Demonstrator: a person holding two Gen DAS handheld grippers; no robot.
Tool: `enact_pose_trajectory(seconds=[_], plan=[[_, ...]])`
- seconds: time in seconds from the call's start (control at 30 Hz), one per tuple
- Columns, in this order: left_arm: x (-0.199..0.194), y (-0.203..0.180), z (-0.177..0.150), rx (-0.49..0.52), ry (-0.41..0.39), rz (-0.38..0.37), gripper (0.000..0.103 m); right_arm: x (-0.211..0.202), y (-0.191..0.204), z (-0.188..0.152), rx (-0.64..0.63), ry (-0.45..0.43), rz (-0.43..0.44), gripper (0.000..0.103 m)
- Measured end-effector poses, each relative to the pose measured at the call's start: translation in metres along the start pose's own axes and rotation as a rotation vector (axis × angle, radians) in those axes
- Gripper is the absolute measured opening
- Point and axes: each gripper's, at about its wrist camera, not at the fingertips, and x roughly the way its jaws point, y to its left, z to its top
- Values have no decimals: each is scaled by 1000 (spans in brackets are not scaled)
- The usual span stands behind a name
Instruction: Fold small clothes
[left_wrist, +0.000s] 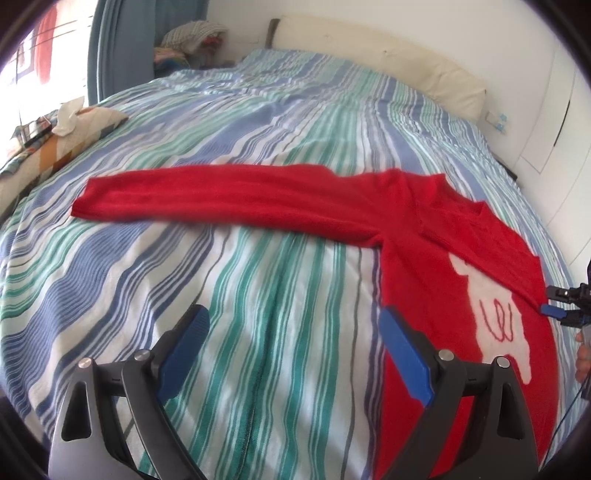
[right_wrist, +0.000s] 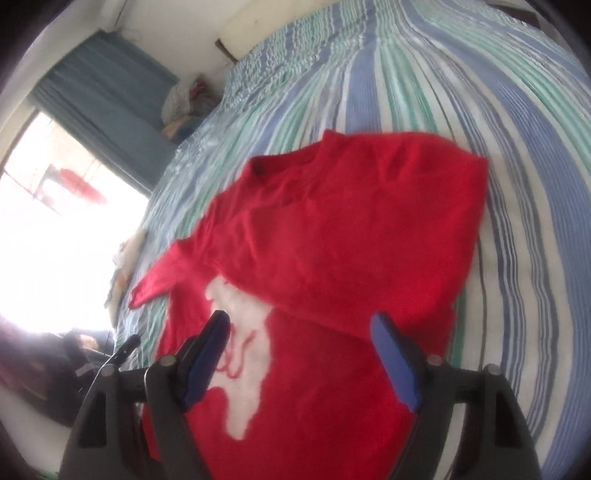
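A red sweater (left_wrist: 436, 236) with a white animal patch (left_wrist: 495, 314) lies on the striped bed. One long sleeve (left_wrist: 207, 195) stretches flat to the left. The other side is folded over the body, as the right wrist view shows (right_wrist: 351, 236). My left gripper (left_wrist: 291, 325) is open and empty, above the bedsheet just left of the sweater's body. My right gripper (right_wrist: 299, 328) is open and empty above the sweater's lower body, near the white patch (right_wrist: 247, 354). Its fingertips (left_wrist: 554, 306) show at the sweater's right edge in the left wrist view.
The bed has a blue, green and white striped sheet (left_wrist: 236, 288). A cream pillow (left_wrist: 406, 62) lies at the headboard. A patterned cushion with tissues (left_wrist: 74, 122) sits at the left edge. A pile of clothes (left_wrist: 192, 37) is in the far corner by a blue curtain (right_wrist: 110, 92).
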Motion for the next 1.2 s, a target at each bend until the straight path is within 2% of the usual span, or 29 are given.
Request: enact_pose_trajectory(seconds=[0.03,0.07,0.13,0.2,0.3,0.4,0.43,0.47,0.53,0.6,0.63,0.7,0.8,0.87,0.93,1.03,1.1,1.2], plan=[[-1,-1,-1,15,-6,17,94,7,-12,-3,36,11,-80,76],[-3,-1,-2,28,-12,31,94,8,-22,-8,64,5,-121,66],[-6,0,-3,42,-23,45,94,-6,-32,-16,100,-47,-101,63],[-5,0,-2,39,-16,33,94,-25,-21,-26,78,-88,-134,65],[-1,-4,-1,36,6,4,94,-46,8,-47,6,-79,-54,66],[1,-11,-3,70,23,27,98,-53,27,-78,-33,-36,18,71],[3,-12,-5,84,29,39,99,-51,32,-90,-50,-25,10,73],[4,-13,-6,95,34,51,99,-49,35,-101,-74,-15,-25,73],[6,-12,-8,102,41,70,99,-44,40,-122,-158,-30,-152,73],[7,-7,-8,84,48,75,98,-44,44,-141,-230,-94,-246,73],[8,-3,-8,64,56,64,99,-45,46,-149,-256,-135,-270,73],[8,11,-2,0,81,11,99,-49,46,-163,-263,-215,-266,75],[8,49,14,-182,103,-68,98,-50,44,-180,-246,-290,-231,77],[10,81,30,-318,107,-111,98,-47,40,-191,-239,-303,-220,78],[18,110,48,-399,125,-119,99,-40,36,-197,-233,-285,-219,78],[43,155,69,-480,187,-65,99,-35,42,-200,-254,-277,-223,80],[57,187,73,-571,213,-62,98,-35,45,-199,-272,-280,-224,81],[69,222,75,-692,202,-74,98,-32,46,-200,-268,-280,-221,81]])
